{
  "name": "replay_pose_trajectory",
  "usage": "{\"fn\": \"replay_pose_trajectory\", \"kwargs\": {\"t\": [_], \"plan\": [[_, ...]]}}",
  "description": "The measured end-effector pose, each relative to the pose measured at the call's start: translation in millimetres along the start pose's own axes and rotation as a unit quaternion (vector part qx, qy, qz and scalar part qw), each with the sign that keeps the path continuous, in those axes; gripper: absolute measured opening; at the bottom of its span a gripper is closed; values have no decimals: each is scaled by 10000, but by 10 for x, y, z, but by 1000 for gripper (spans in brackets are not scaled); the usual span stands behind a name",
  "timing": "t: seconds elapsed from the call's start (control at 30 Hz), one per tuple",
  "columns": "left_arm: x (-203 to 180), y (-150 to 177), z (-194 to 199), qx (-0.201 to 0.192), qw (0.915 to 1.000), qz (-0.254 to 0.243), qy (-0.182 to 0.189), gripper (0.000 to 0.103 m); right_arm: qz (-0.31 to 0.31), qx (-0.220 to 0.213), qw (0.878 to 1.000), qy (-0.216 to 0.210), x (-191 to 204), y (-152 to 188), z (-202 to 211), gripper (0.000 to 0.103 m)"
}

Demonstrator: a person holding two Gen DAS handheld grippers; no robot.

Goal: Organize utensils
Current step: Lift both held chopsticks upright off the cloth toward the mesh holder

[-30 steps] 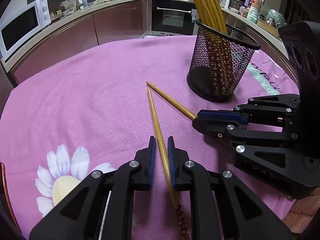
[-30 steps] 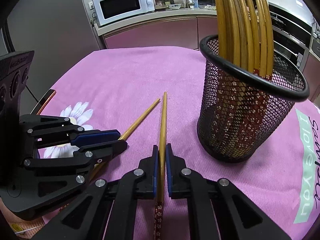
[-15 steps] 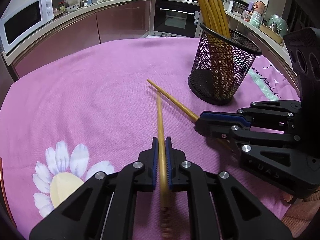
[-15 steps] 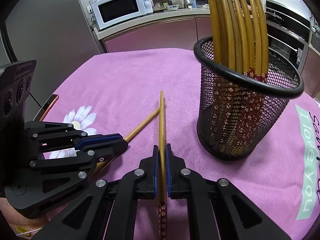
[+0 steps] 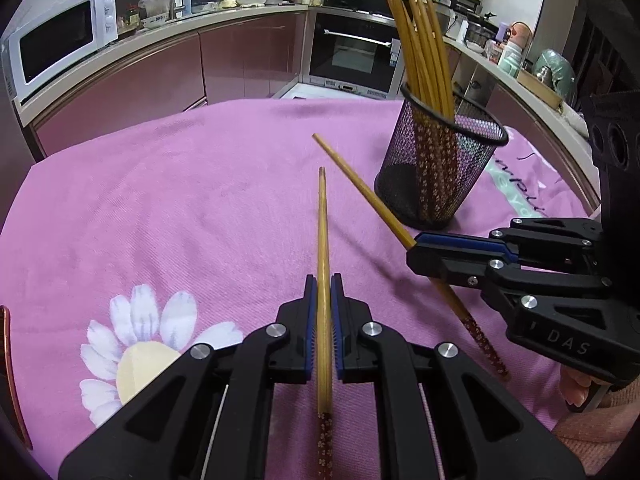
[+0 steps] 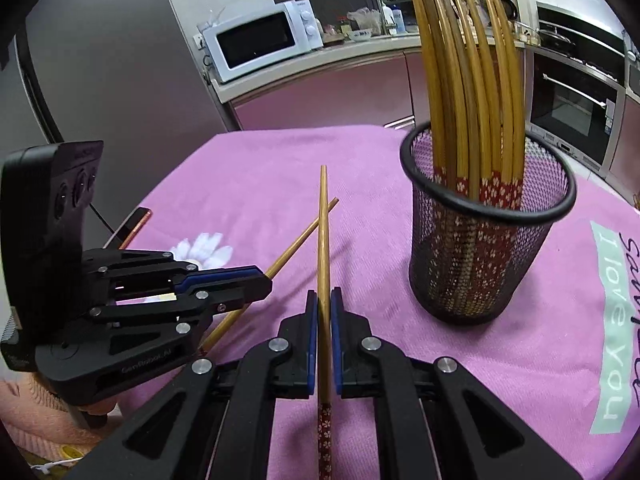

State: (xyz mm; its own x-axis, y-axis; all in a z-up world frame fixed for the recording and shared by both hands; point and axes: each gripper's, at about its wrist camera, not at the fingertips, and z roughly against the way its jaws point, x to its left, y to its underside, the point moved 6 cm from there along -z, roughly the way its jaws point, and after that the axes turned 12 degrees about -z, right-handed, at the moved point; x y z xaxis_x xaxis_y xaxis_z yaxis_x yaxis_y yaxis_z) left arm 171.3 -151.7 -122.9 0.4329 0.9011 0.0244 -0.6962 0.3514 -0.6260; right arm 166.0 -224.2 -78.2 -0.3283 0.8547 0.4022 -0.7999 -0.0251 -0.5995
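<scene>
My left gripper [image 5: 323,288] is shut on a wooden chopstick [image 5: 322,240] and holds it above the pink cloth, tip pointing away. My right gripper [image 6: 324,300] is shut on a second chopstick [image 6: 323,232], also lifted. Each gripper shows in the other's view: the right gripper [image 5: 424,246] with its chopstick [image 5: 360,192], the left gripper [image 6: 260,280] with its chopstick [image 6: 300,240]. A black mesh cup [image 5: 440,168] [image 6: 484,248] holding several chopsticks stands upright on the cloth, ahead and to the right of both grippers.
The table is covered by a pink cloth [image 5: 160,208] with a daisy print [image 5: 140,344]. A copper-edged object [image 6: 132,220] lies at the table's left edge. Kitchen counters, a microwave [image 5: 60,40] and an oven [image 5: 352,52] stand beyond the table.
My left gripper closed on its chopstick and lifted it off the cloth. Both grippers have risen with their chopsticks; the cup now appears lower and farther off.
</scene>
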Motion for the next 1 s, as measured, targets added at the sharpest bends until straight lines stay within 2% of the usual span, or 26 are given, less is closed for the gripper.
{"fn": "replay_pose_trajectory", "kwargs": {"t": [0.6, 1.0], "plan": [[160, -143, 531, -596, 9972, 238, 377, 8, 186, -466, 9984, -270, 121, -151, 397, 5], [185, -224, 740, -854, 9952, 201, 439, 8, 234, -738, 9964, -344, 185, -220, 571, 5]]}}
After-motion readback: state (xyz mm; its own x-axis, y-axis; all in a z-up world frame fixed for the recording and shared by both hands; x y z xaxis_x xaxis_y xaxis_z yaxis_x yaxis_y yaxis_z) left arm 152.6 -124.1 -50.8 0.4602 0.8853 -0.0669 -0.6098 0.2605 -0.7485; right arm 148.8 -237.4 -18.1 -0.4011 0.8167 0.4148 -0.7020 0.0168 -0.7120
